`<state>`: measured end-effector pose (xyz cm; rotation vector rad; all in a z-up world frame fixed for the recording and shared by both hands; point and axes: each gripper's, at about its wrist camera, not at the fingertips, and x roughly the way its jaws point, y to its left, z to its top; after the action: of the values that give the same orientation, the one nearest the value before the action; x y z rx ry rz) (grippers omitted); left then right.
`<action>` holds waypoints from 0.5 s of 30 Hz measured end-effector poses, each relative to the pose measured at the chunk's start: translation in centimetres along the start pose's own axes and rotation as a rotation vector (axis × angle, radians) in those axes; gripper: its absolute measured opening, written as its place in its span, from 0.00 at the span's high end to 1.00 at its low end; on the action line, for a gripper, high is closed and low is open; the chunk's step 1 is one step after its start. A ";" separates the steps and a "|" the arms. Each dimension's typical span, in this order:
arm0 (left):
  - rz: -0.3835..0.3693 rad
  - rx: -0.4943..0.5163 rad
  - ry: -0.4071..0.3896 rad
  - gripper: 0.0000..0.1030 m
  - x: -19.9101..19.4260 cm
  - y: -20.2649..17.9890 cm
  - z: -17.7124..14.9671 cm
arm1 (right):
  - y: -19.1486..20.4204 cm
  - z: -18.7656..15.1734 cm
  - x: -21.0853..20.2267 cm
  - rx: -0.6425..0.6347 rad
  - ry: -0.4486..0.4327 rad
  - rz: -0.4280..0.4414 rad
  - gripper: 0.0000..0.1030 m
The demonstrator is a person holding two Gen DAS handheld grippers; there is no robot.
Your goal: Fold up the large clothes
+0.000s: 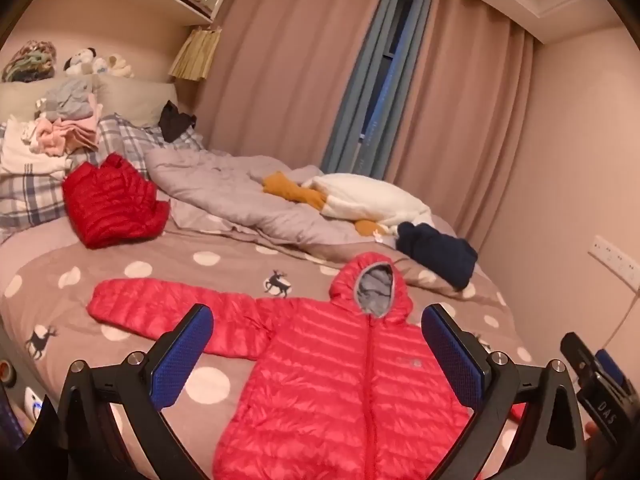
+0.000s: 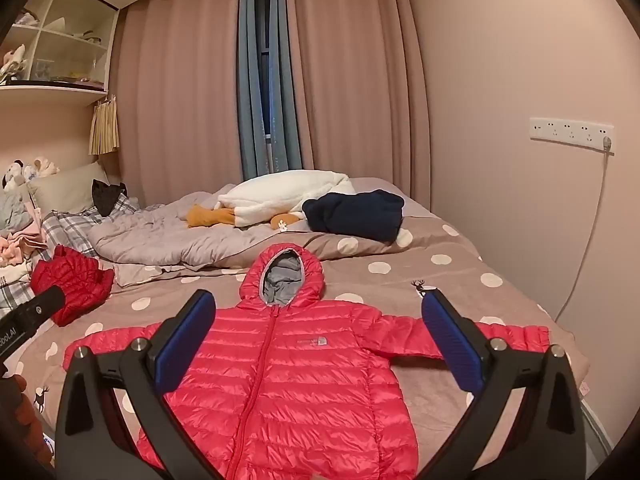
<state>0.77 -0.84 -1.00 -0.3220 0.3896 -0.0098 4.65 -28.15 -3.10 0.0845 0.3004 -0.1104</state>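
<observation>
Left gripper (image 1: pixel 318 334): It was wide open and held nothing. It hung above the coat, near its bottom half, not touching it.
Right gripper (image 2: pixel 318 322): It was wide open too, with nothing in it. It hung above the coat as well.
Coat (image 2: pixel 288 364): The pink-red puffy coat lay flat on the bed, front up and zipped shut. Both sleeves were spread out to the sides, and the hood pointed away, toward the curtains.
Bed (image 2: pixel 460 280): It had a brown cover with white dots and small deer. The coat lay on the near part of it.
Red jacket (image 1: pixel 112 204): It sat bunched up, past the coat's sleeve and off to the left.
Blue top (image 2: pixel 356 216): It lay in a dark heap, past the coat's hood and a bit to the right.
Duck toy (image 2: pixel 280 196): White and orange, it lay beyond the hood, just beside the blue top.
Grey quilt (image 1: pixel 224 192): It was crumpled up behind the coat.
Curtains (image 2: pixel 180 100): Pink ones hung far behind the coat.
</observation>
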 end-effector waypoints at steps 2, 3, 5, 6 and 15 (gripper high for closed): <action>-0.006 0.002 -0.002 0.00 -0.2 -0.1 0.0 | 0.1 0.0 0.1 -0.001 0.002 0.001 0.00; -0.006 0.009 -0.003 0.00 -0.3 -0.1 0.0 | 0.2 -0.1 0.1 -0.001 0.003 0.001 0.00; -0.001 0.013 -0.005 0.00 -0.2 -0.2 0.1 | 0.2 -0.1 0.2 -0.003 0.004 0.001 0.00; 0.002 0.010 -0.006 0.00 -0.2 -0.2 0.1 | 0.3 -0.2 0.1 -0.003 0.004 0.001 0.00; 0.014 -0.004 0.001 0.00 0.1 0.0 0.2 | 1.0 -0.2 0.3 0.004 -0.001 0.004 0.00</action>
<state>0.94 -0.78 -0.88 -0.3231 0.3928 0.0047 4.98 -27.15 -3.31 0.0893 0.2988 -0.1075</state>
